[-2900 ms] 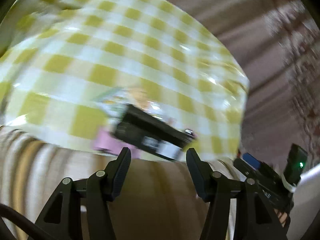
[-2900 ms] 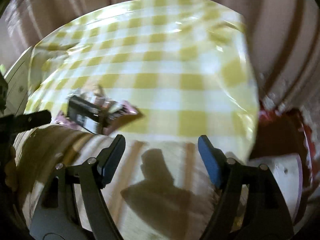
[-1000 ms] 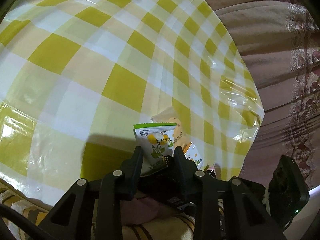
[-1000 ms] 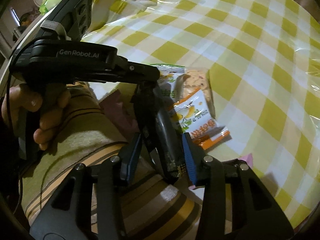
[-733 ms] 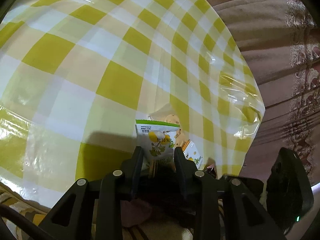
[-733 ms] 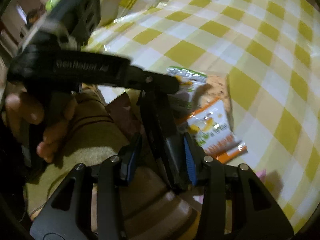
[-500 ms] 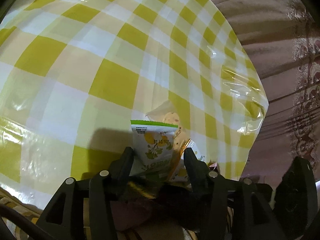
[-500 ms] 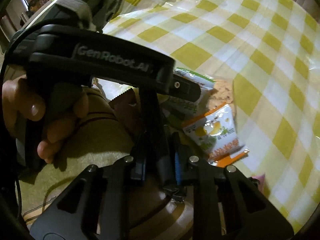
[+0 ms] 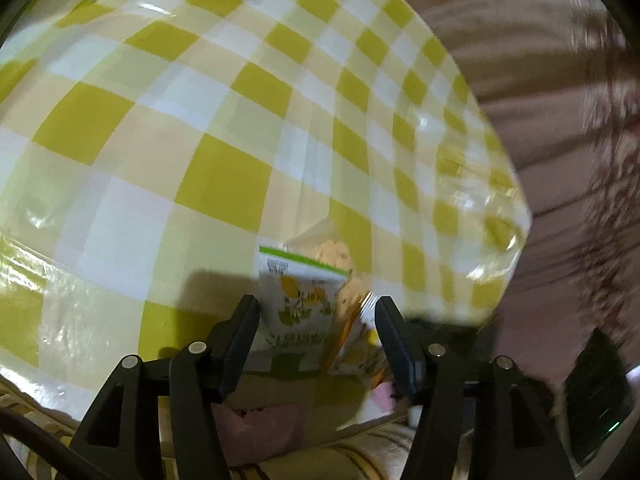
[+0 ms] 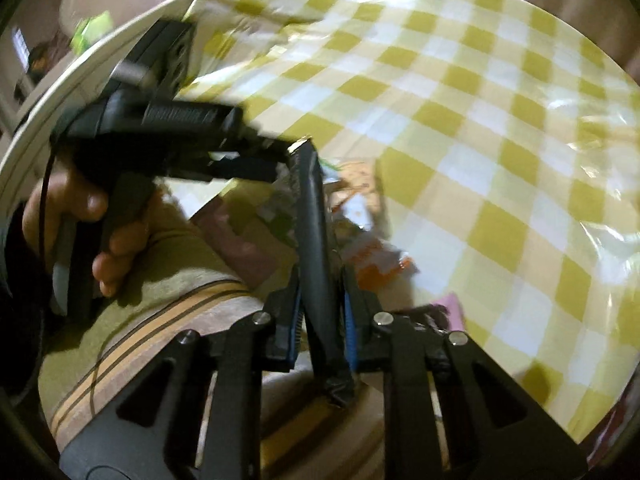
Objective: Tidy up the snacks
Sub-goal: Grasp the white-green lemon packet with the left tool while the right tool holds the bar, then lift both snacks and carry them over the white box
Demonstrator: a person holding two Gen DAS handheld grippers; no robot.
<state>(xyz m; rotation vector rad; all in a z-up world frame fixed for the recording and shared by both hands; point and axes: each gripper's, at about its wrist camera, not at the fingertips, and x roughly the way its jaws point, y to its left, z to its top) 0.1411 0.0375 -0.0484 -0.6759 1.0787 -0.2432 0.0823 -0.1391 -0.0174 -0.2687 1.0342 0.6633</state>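
Right gripper (image 10: 320, 320): jaws clenched on a black packet (image 10: 314, 240), lifted above the near edge of the checked worktop (image 10: 460, 100). Left gripper (image 9: 316, 320): jaws have just been opening, released, straddling a green-and-white snack pouch (image 9: 298, 300) lying flat beside an orange pouch (image 9: 358, 344).

The desk (image 9: 224, 184) wears a yellow, cream and white check under glossy film; toward six o'clock lies a white packet (image 9: 298, 300) with a green top band and yellow fruit print; at its three o'clock an orange-and-white packet (image 10: 376, 260); the right gripper (image 10: 322, 316) is black with blue pads (image 10: 349, 328); brown-striped beige cloth (image 10: 168, 304) below.
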